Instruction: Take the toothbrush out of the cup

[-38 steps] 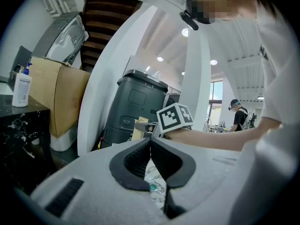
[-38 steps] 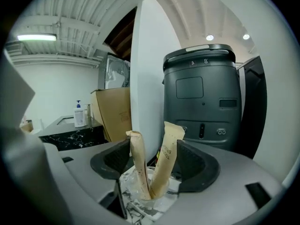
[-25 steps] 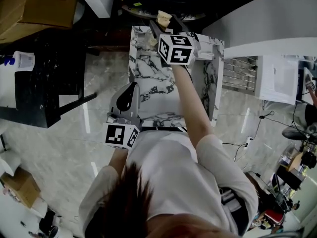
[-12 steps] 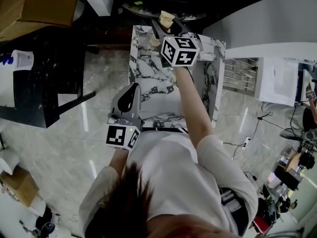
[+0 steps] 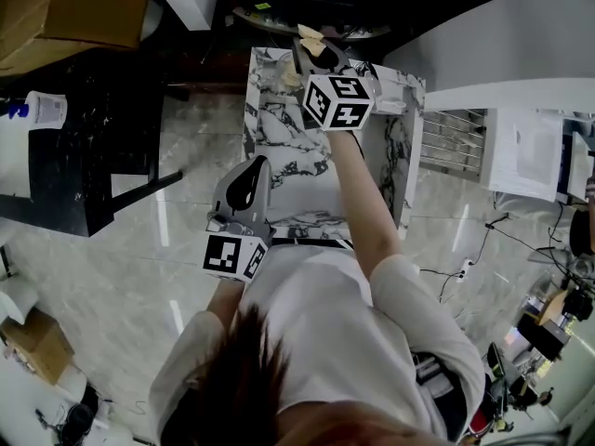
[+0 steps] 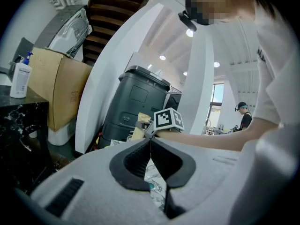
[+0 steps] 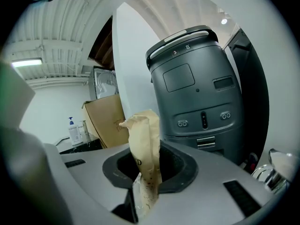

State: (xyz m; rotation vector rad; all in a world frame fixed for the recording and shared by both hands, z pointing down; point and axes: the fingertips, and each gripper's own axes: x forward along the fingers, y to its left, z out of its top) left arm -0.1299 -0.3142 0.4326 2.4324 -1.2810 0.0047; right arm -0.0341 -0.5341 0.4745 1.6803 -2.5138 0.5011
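right claw [image 7: 146, 168] is clenched on the toothbrush [image 7: 143, 135]; its jaws have just been closing, and the tan paper wrap is pinched between them. the wrap stands upright, its crumpled top well above the jaws. in the head view that claw [image 5: 312, 46] is stretched out over the far end of the marble table [image 5: 279, 133], with the toothbrush [image 5: 310, 33] at its tip and a dark grey machine [image 7: 197, 88] behind it. left claw [image 6: 150, 142] is clenched on nothing, jaw tips touching, and is held over the table's near end. a box [image 7: 105, 118] and a bottle [image 7: 73, 130] sit off to the left.
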